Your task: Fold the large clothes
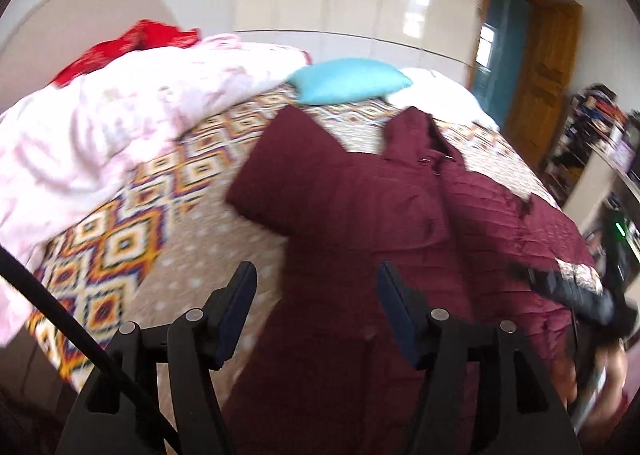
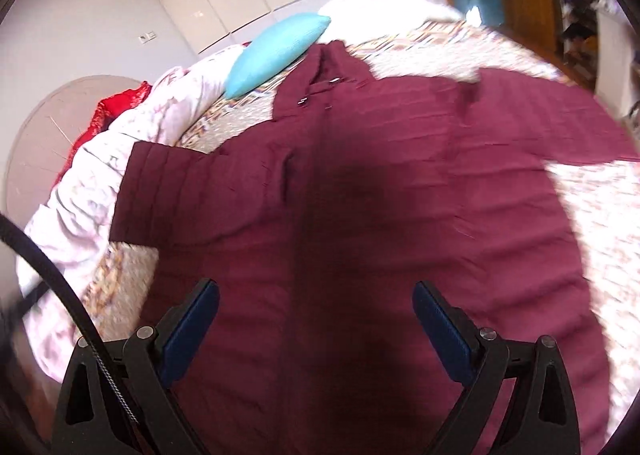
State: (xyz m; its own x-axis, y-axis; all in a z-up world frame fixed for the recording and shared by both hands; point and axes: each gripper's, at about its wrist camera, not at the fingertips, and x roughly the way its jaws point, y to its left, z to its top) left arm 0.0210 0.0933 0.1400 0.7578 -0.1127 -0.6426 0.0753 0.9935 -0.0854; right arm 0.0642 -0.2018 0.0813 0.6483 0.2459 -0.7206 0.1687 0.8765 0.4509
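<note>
step: approaching, fold not yet begun | left gripper (image 1: 316, 291) and right gripper (image 2: 316, 311) both hovering with jaws apart, holding nothing | maroon coat (image 2: 360, 183) lying spread on patterned bedspread (image 1: 132, 231), below and ahead of both | next: probably gripping a sleeve or hem edge; frames blurring.

No legible text, label, brand, number or sign is showing in either view. The coat (image 2: 360, 191) is bearing no readable marking. The shelf clutter (image 1: 596, 123) to the right of the coat is showing coloured packaging, but blur is leaving any print on it unreadable.
</note>
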